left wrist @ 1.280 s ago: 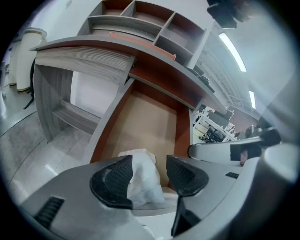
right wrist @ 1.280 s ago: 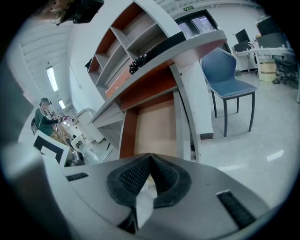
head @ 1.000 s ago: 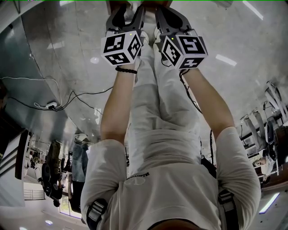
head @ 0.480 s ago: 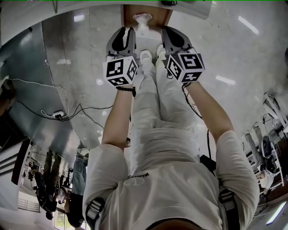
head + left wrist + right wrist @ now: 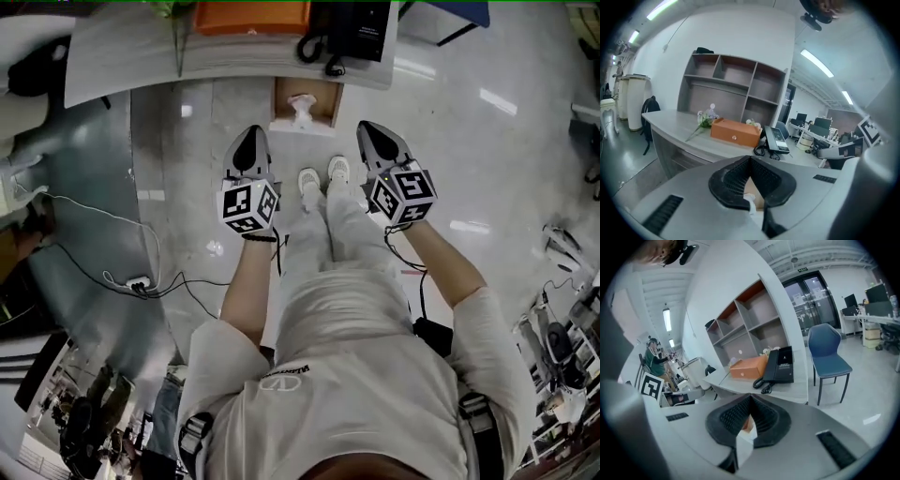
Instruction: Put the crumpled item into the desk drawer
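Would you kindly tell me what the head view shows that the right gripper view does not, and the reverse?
Only the head view shows the person's shoes and the power strip with its cable. Only the right gripper view shows the shelf unit and the glass doors. Both show the desk, the orange box and the phone on it.

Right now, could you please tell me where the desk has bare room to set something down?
The desk is bare at its left end, left of the flowers, and along the front edge before the box. The right end is crowded: box, phone and its cord sit close together.
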Tool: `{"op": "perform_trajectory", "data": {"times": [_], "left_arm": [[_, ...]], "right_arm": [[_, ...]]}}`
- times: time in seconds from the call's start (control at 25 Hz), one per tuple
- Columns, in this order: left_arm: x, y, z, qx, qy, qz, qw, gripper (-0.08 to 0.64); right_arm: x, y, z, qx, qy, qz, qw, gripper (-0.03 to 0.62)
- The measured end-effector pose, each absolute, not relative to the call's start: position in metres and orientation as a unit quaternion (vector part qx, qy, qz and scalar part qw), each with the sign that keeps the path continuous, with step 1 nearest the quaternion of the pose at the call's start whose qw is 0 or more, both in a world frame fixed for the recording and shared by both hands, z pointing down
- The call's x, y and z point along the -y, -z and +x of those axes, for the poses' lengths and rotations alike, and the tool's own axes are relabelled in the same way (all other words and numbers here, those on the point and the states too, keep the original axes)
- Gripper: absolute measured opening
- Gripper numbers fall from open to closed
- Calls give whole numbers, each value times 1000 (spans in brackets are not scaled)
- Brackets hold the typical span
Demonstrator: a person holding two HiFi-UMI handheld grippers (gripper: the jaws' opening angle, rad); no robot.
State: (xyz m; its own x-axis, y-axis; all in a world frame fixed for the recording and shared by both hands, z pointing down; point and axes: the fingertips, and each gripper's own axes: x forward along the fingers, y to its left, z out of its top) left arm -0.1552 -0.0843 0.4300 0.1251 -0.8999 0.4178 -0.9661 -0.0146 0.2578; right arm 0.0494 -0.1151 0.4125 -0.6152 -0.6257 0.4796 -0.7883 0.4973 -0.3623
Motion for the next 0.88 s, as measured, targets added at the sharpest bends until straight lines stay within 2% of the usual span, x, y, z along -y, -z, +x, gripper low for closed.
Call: {"op": "perform_trajectory", "data": {"times": [0.6, 0.88], "left_arm": [[54, -224, -188, 672, 23, 725, 148, 2], [49, -190, -190, 679, 20, 725, 115, 2]], "right_arm": [[113, -202, 126, 863, -183, 468, 55, -3], [112, -149, 171, 853, -160, 496, 26, -3]]}}
